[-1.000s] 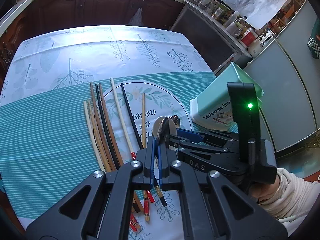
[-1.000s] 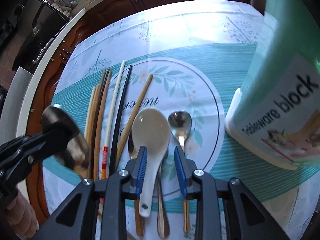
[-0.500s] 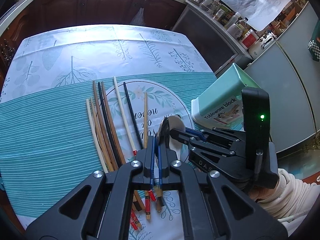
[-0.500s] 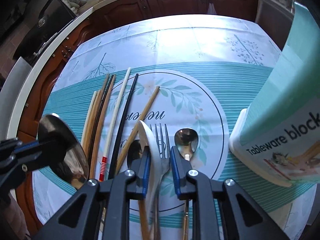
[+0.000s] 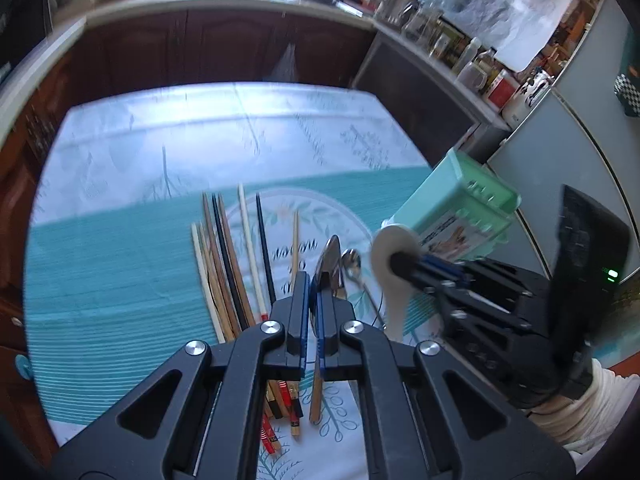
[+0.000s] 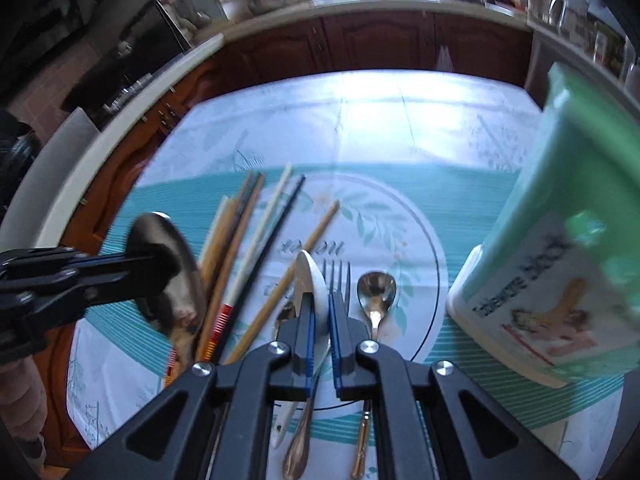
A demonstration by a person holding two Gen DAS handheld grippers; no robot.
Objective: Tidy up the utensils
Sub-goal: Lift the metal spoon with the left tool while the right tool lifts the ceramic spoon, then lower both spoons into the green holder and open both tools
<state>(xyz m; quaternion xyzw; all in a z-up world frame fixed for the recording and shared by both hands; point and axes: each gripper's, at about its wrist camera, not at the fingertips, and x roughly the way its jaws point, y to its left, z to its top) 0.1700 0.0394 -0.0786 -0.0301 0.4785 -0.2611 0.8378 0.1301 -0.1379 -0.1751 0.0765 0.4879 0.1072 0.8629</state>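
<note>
The right gripper point(image 6: 320, 326), whose jaws have just been closing, pinches the white spoon point(image 6: 310, 280) edge-on at the bowl's neck, a smooth, hard, breakable thing likely to slip, while the left gripper point(image 5: 314, 304) stands clamped on the light, stiff metal spoon point(image 5: 328, 258).

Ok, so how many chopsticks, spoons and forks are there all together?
Chopsticks: 8
Spoons: 4, counting the two being held up and one partly hidden
Forks: 1
Total: 13
</note>
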